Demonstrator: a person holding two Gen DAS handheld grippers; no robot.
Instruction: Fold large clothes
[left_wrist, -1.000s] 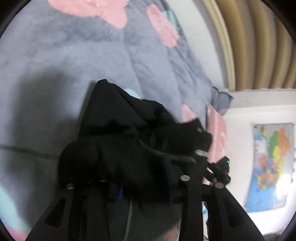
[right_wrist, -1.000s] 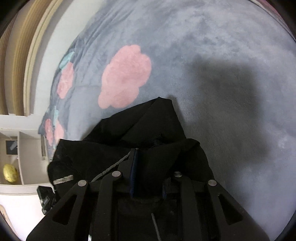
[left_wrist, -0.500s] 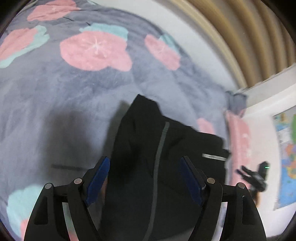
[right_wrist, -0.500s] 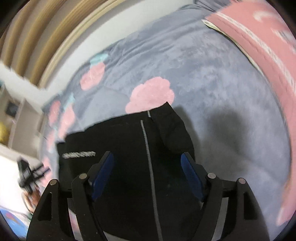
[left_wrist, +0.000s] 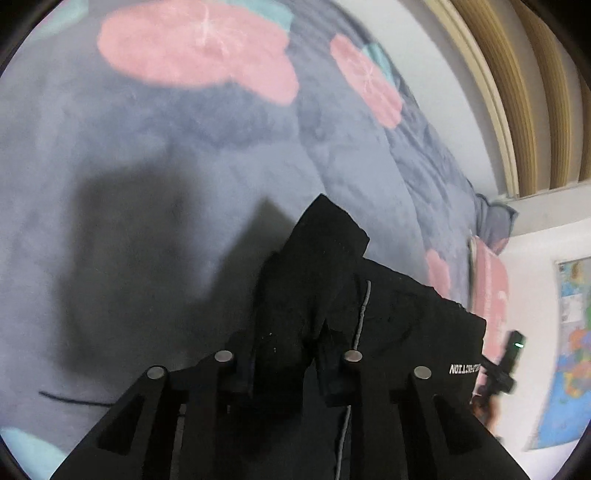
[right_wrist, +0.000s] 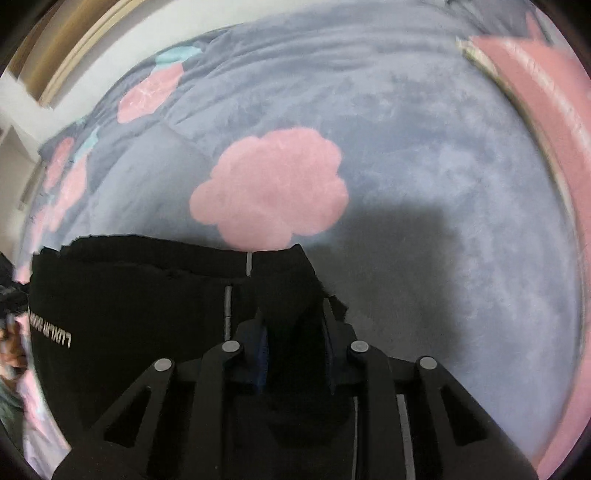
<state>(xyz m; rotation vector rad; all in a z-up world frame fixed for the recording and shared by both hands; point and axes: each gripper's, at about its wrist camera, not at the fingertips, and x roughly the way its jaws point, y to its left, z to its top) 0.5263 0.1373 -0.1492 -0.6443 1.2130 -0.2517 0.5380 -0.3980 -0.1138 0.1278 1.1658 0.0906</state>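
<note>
A black garment (left_wrist: 399, 325) with a grey stripe and white lettering lies on a grey bed blanket (left_wrist: 147, 166) with pink flowers. My left gripper (left_wrist: 288, 354) is shut on a bunched corner of it, which sticks up between the fingers. In the right wrist view the same garment (right_wrist: 129, 295) spreads out to the left over the blanket (right_wrist: 424, 147). My right gripper (right_wrist: 293, 332) is shut on its near right corner, black cloth filling the gap between the blue pads.
A pink pillow (right_wrist: 535, 122) lies along the blanket's right side and also shows in the left wrist view (left_wrist: 487, 288). A wall map (left_wrist: 569, 350) hangs at the right. Wooden slats (left_wrist: 535, 92) stand behind the bed.
Half a second ago both grippers were open above the flat garment. Both have now closed on its corners, and the cloth bunches up between the fingers.
</note>
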